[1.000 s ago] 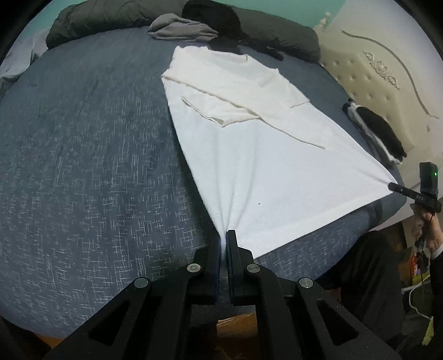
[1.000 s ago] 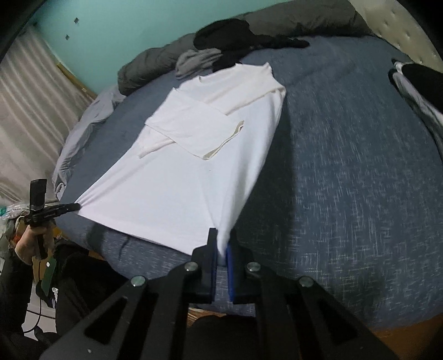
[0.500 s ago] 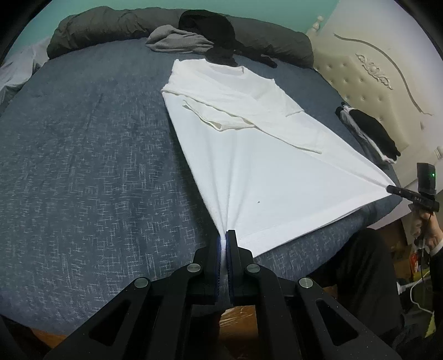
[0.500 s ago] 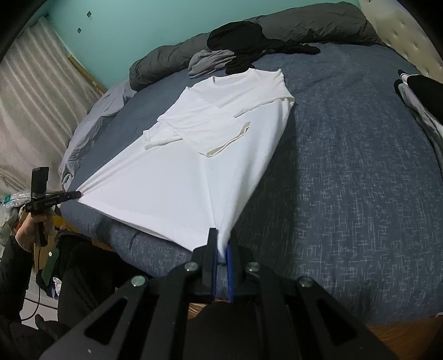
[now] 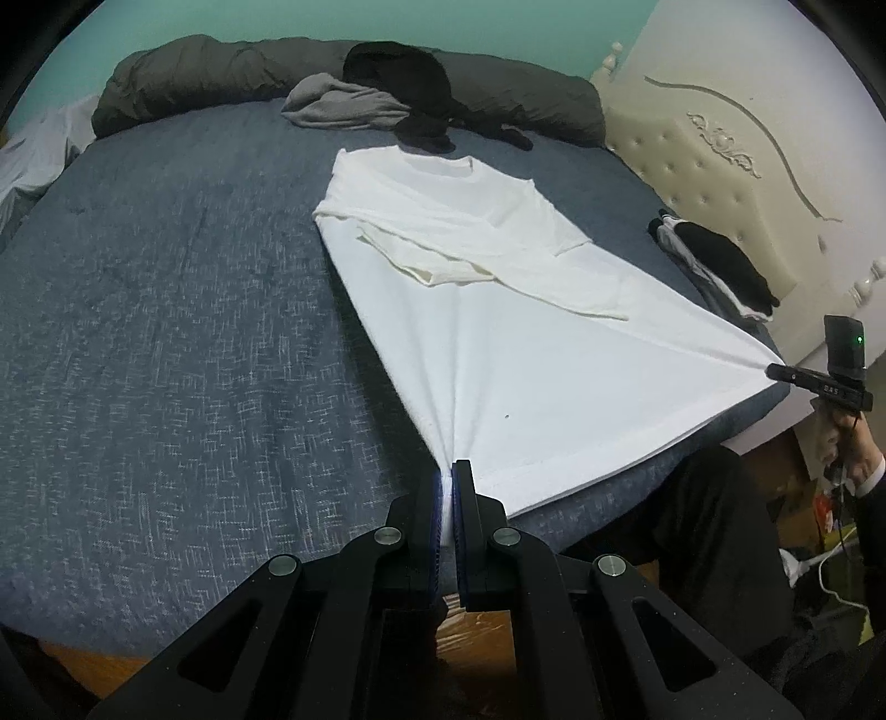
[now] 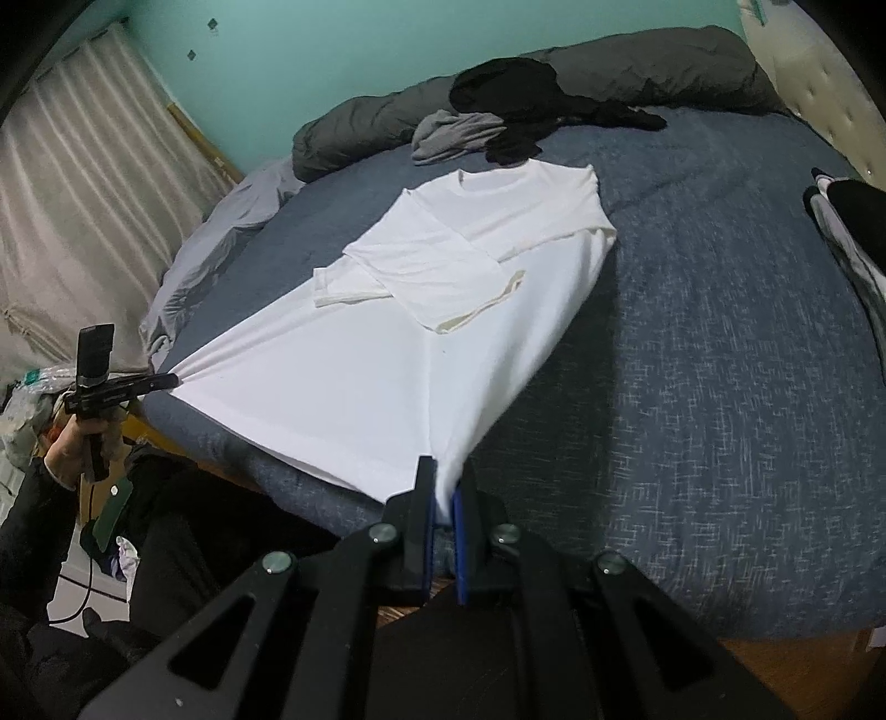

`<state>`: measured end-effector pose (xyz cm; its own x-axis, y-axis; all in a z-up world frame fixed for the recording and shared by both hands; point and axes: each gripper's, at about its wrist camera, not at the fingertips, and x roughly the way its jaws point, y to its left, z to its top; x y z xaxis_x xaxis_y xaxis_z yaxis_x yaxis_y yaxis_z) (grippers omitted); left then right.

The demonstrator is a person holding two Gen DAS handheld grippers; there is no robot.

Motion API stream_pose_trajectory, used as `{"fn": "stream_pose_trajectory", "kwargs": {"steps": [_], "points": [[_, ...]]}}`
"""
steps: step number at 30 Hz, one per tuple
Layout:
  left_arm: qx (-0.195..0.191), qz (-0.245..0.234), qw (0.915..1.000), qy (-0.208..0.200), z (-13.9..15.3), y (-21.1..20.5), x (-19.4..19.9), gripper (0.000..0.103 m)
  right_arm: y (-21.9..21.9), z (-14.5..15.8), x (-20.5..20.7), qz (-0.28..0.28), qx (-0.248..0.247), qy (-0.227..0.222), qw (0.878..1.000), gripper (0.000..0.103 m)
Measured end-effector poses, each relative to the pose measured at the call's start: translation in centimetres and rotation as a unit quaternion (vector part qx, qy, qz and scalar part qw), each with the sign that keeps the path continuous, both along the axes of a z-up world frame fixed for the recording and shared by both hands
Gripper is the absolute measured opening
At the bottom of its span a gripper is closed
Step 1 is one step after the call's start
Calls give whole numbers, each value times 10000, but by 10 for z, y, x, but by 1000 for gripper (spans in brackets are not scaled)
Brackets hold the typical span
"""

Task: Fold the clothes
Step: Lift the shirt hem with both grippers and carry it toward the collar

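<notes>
The bed [image 5: 166, 343], under a mottled blue-grey cover, carries a white T-shirt [image 5: 498, 310] spread straight ahead of the left tool [image 5: 447, 487], its sleeves folded in across the chest and its collar at the far end. Beyond the collar lie a crumpled grey garment [image 5: 343, 105] and a black garment [image 5: 404, 77] against a long dark grey duvet roll [image 5: 221, 77]. Far right of that tool, by the cream headboard, sits a small black-and-white pile of clothes [image 5: 714, 260].

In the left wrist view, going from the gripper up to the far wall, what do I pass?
left gripper → white shirt → its folded sleeves → black garment → dark grey duvet → teal wall
</notes>
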<state>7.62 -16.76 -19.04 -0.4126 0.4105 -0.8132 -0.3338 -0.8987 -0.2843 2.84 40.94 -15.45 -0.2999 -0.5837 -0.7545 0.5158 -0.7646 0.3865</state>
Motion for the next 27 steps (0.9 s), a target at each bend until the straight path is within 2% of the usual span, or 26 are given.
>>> {"fn": "stream_pose_trajectory", "kwargs": {"steps": [14,22,27], "points": [[5,-200,9995,236,28,2,39,4,0,30,37,311,-107,202,9993,5],[42,-271,9993,260,33,3,49,4,5,29,49,397,-50,149,9991,5],[-12,-235,9994,237,31,2,42,4,5,26,45,378,-34,92,9992,5]]}}
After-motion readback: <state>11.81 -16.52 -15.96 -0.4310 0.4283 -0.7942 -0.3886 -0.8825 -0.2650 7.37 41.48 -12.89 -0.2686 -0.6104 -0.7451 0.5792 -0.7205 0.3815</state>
